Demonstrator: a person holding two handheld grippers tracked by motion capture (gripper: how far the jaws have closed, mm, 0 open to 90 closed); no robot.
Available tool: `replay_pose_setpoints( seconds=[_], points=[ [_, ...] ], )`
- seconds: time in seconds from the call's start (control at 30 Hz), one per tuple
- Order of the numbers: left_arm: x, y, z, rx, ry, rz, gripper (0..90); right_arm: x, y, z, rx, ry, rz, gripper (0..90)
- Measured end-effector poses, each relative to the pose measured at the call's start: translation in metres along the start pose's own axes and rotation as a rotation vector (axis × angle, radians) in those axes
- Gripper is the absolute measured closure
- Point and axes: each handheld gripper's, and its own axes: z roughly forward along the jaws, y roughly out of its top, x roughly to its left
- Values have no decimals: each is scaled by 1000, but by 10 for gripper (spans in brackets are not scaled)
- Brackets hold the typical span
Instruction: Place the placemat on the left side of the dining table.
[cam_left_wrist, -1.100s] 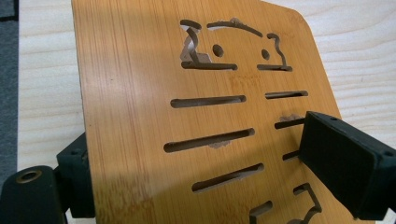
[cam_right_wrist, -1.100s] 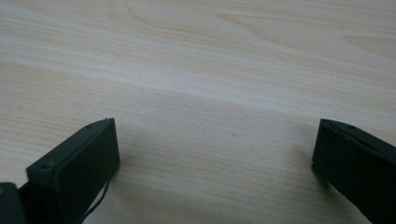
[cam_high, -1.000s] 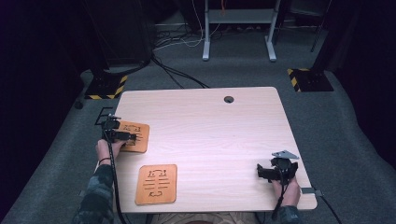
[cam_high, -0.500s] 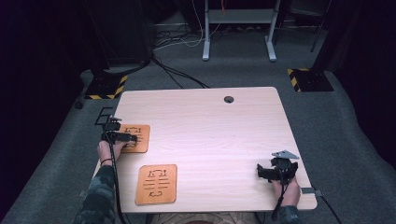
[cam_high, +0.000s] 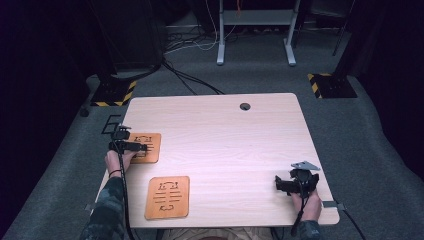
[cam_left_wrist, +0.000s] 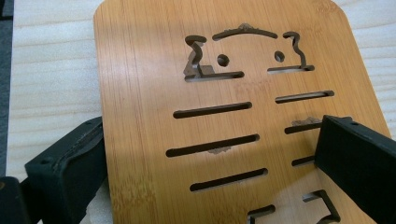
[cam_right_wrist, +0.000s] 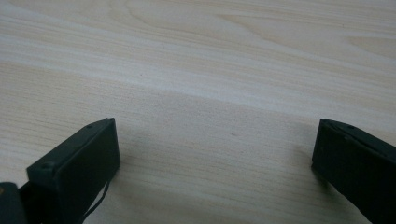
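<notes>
Worktop (cam_high: 235, 150), pale wood, carries two orange-brown bamboo boards with cut-out slots. High view: far board (cam_high: 148, 146) lies flat near the left edge, with the left claw (cam_high: 140, 147) over its near side; near board (cam_high: 168, 197) lies flat close to the front edge, well apart from both claws. Right claw (cam_high: 280, 184) rests at the front right corner on bare wood, away from either board. Left gripper view: far board (cam_left_wrist: 224, 116) runs between the jaws, the left one at its edge, the right one over its slotted face; the left claw (cam_left_wrist: 210, 163) stands open around it, and whether the pads press on it cannot be told. Right gripper view: right claw (cam_right_wrist: 212, 154) gapes wide over the bare worktop (cam_right_wrist: 210, 70), holding nothing. Status, by judgement: early stage; far board approached but not yet lifted, near board untouched, grasp and any moving of both boards remain.
</notes>
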Motion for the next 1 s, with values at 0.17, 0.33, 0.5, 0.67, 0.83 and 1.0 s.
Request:
replay_pose_setpoints(
  seconds=[0.17, 0.33, 0.5, 0.67, 0.83, 1.0],
  points=[
    [-2, 1, -1, 1, 16, 15, 0, 0, 0, 0, 0, 1, -1, 0],
    [-3, 2, -2, 7, 22, 21, 0, 0, 0, 0, 0, 1, -2, 0],
    [0, 0, 0, 7, 11, 7, 0, 0, 0, 0, 0, 1, -2, 0],
    [-1, -1, -3, -22, -1, 0, 0, 0, 0, 0, 1, 1, -2, 0],
    [-1, -1, -7, -39, -11, 0, 0, 0, 0, 0, 0, 2, -2, 0],
    [-4, -4, -12, -62, -31, 5, 0, 0, 0, 0, 0, 1, -2, 0]
  ],
)
